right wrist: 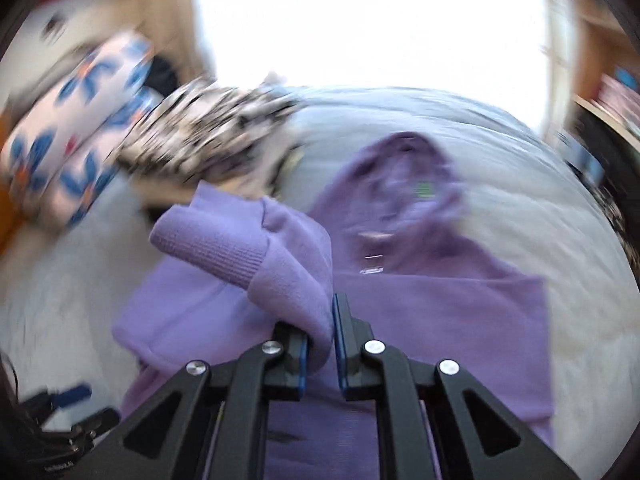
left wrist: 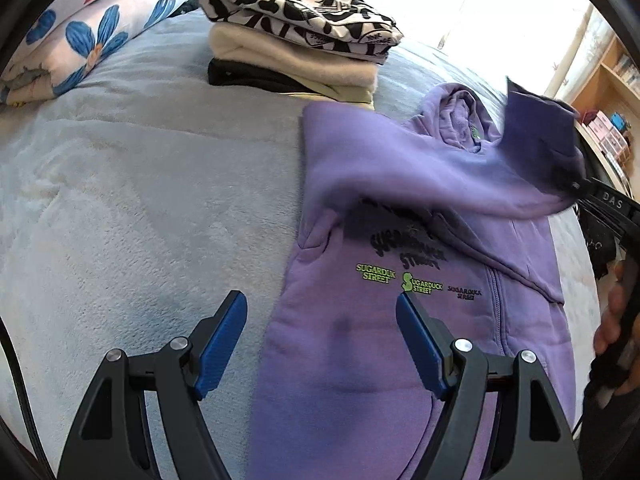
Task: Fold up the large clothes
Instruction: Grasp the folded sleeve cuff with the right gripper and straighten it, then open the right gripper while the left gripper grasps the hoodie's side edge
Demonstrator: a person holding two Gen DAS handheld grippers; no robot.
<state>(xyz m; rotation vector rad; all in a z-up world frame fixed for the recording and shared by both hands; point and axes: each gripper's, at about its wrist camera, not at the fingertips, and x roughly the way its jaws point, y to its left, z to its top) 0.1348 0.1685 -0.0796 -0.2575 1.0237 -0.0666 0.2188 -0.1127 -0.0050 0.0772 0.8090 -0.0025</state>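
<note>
Right wrist view: right gripper [right wrist: 320,344] clamped on a thick bunch of the purple hoodie's sleeve [right wrist: 256,252], ribbed cuff hanging free to the left of the pads and lifted above the body of the hoodie [right wrist: 440,320]; surroundings smeared by motion blur. Beyond the claw, hood [right wrist: 404,184] lying flat at the far end of the garment, all on a pale fleece blanket [right wrist: 560,240]. Left wrist view: left gripper [left wrist: 322,312] with jaws standing well apart and holding nothing, poised over the hoodie's near left edge just below the green printed lettering [left wrist: 420,284]; raised sleeve seen crossing over the chest, its dark shadow falling on the print. Farther out, stack of folded clothes [left wrist: 296,48] just beyond the hoodie's shoulder, floral bedding [left wrist: 100,32] at far left, shelving [left wrist: 612,92] at the right edge, a hand [left wrist: 612,320] on the other handle. Likely risks: sleeve slipping from the pads, since the grip is on rounded bulk rather than flat cloth; body dragged or rucked across the fleece with no open jaw pinning it; cuff landing twisted or overshooting onto the neighbouring stack if swung too far.
</note>
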